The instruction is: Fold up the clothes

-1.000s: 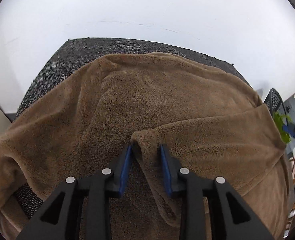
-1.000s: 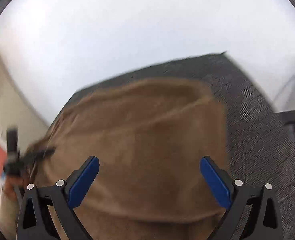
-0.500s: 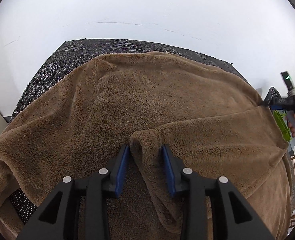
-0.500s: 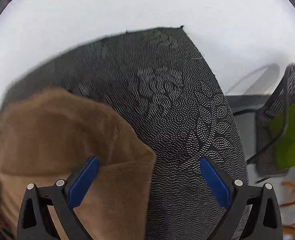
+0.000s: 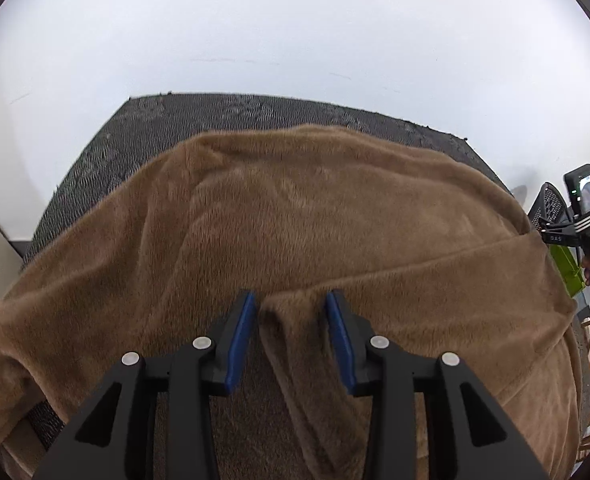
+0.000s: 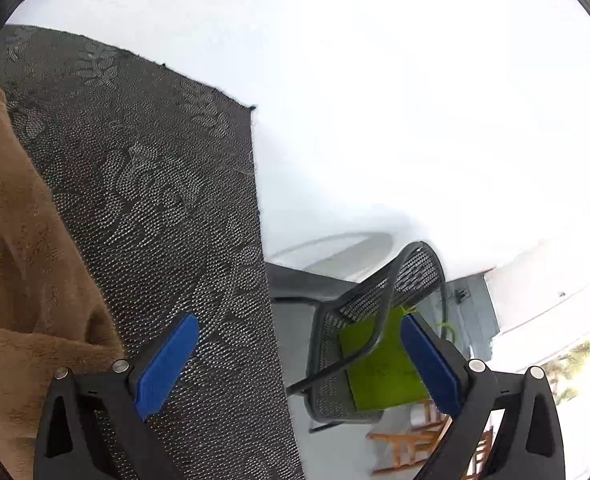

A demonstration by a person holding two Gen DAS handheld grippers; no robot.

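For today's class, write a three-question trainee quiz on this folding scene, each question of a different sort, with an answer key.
1. True or false: the left gripper has a fold of the brown fleece garment between its fingers.
2. Multiple choice: what lies between the open fingers of the right gripper? A) brown fleece B) bare dark patterned tablecloth and the room beyond C) a wooden spoon
3. Fill in: the mesh chair beside the table holds something coloured ____.

Key: 1 true; 2 B; 3 green.
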